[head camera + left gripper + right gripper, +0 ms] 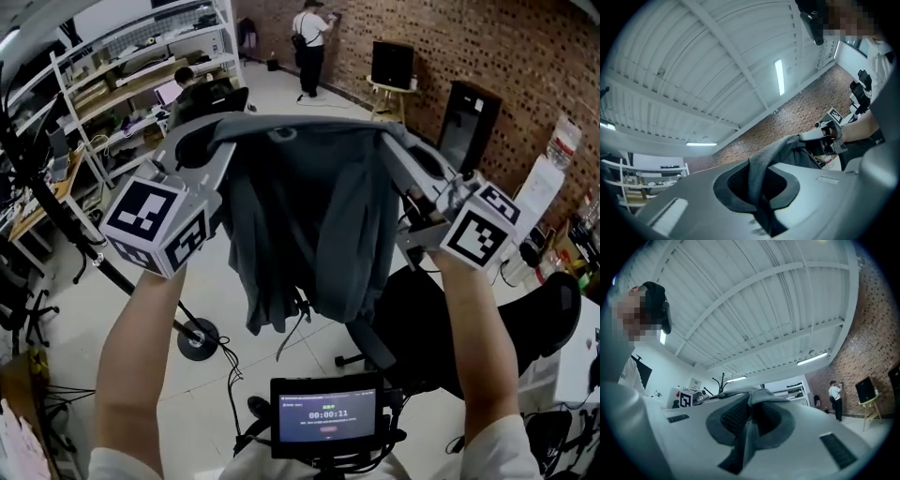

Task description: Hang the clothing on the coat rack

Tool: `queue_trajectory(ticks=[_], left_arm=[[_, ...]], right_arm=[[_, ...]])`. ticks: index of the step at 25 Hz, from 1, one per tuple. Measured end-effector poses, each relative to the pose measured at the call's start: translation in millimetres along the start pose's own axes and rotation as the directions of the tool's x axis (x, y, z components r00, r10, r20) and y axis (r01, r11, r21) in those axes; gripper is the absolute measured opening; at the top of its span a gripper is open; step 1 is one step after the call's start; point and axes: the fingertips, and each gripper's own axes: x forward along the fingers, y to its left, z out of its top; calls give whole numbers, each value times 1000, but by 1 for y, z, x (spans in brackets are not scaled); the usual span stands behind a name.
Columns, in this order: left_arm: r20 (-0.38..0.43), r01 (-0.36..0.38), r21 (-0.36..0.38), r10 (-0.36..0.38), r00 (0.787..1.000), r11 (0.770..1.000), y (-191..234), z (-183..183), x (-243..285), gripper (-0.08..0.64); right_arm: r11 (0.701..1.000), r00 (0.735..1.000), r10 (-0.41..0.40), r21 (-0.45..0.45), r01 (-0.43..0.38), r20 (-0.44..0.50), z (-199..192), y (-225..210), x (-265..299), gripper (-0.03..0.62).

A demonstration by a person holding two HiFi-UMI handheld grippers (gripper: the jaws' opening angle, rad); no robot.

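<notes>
A dark grey garment (309, 225) hangs between my two raised grippers, its top edge stretched across and the body drooping below. My left gripper (214, 139) is shut on the garment's left shoulder. In the left gripper view the cloth (761, 164) runs up out of the closed jaws (759, 190). The right gripper (392, 142) is shut on the other shoulder, and a fold (758, 397) is pinched between its jaws (749, 425). The black coat rack pole (56, 220) slants down the left to its round base (199, 339). Its hooks (721, 380) show beyond the right gripper.
A black office chair (422, 337) stands under my right arm. A small screen (326, 417) is mounted low in front of me. White shelving (141, 66) and a desk line the left side. A person (309, 42) stands at the far brick wall.
</notes>
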Motion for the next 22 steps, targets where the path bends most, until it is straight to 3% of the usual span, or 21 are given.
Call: queue_trajectory(ticks=[10, 22], left_arm=[[-56, -141, 52, 144, 988, 989, 71, 2, -101, 6], [-127, -304, 107, 316, 940, 947, 153, -20, -228, 6]], right_arm=[[981, 982, 186, 52, -187, 18, -27, 67, 92, 26], [922, 928, 371, 104, -372, 23, -71, 160, 209, 26]])
